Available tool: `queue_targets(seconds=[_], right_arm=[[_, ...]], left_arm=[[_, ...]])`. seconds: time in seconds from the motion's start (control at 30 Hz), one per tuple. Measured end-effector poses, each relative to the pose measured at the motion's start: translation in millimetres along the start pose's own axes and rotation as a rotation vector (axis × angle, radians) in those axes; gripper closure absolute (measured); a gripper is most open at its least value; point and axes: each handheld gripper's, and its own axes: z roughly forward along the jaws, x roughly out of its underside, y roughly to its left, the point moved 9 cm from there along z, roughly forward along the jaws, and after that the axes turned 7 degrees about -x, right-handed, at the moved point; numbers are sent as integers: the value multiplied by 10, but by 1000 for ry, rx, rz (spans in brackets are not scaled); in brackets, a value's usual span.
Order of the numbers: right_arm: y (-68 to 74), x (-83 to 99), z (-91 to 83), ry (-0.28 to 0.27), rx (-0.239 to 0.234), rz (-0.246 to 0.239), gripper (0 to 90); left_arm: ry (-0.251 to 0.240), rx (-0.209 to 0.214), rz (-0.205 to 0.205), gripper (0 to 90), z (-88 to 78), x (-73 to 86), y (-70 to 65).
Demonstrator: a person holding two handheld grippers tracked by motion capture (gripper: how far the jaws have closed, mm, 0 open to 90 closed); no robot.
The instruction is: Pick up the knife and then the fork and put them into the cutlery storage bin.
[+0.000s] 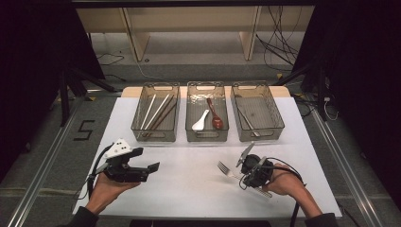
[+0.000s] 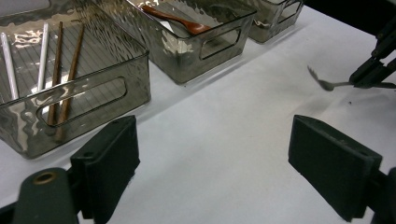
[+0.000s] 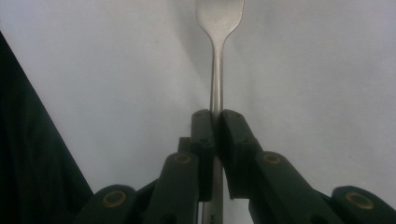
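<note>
A metal fork point(image 1: 225, 169) point(image 3: 216, 70) hangs just above the white table, its tines pointing left in the high view. My right gripper point(image 1: 239, 175) point(image 3: 216, 119) is shut on its handle, both pads pressed against the thin shaft. The left gripper view catches the fork point(image 2: 327, 84) at the right with the right gripper point(image 2: 373, 74) behind it. At the table's front left my left gripper point(image 1: 150, 170) point(image 2: 215, 158) is held level, open, with nothing between its jaws.
Three smoky clear bins stand in a row at the back. The left bin point(image 1: 155, 137) holds white and brown chopsticks point(image 1: 158, 113). The middle bin point(image 1: 207, 137) holds a white spoon point(image 1: 200, 123) and a brown spoon point(image 1: 215, 116). The right bin point(image 1: 260, 137) holds a metal utensil point(image 1: 248, 122).
</note>
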Motion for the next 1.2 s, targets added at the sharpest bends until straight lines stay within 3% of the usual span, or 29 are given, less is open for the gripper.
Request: queue_targets(seconds=[0.2, 0.47, 0.7, 0.8, 1.2], right_arm=[[-157, -24, -173, -89, 47, 56, 844], [-390, -109, -461, -230, 50, 121, 844], [-671, -184, -713, -336, 88, 196, 843], [-785, -207, -772, -354, 121, 222, 843], [-1079, -371, -948, -431, 148, 294, 843]], left_arm=[[1, -2, -1, 155, 1, 3, 3], [-6, -5, -13, 155, -6, -5, 25], [-14, -9, -17, 155, -8, -13, 35], [-11, -10, -16, 155, -4, -8, 43], [-16, -8, -16, 150, -10, -13, 42]])
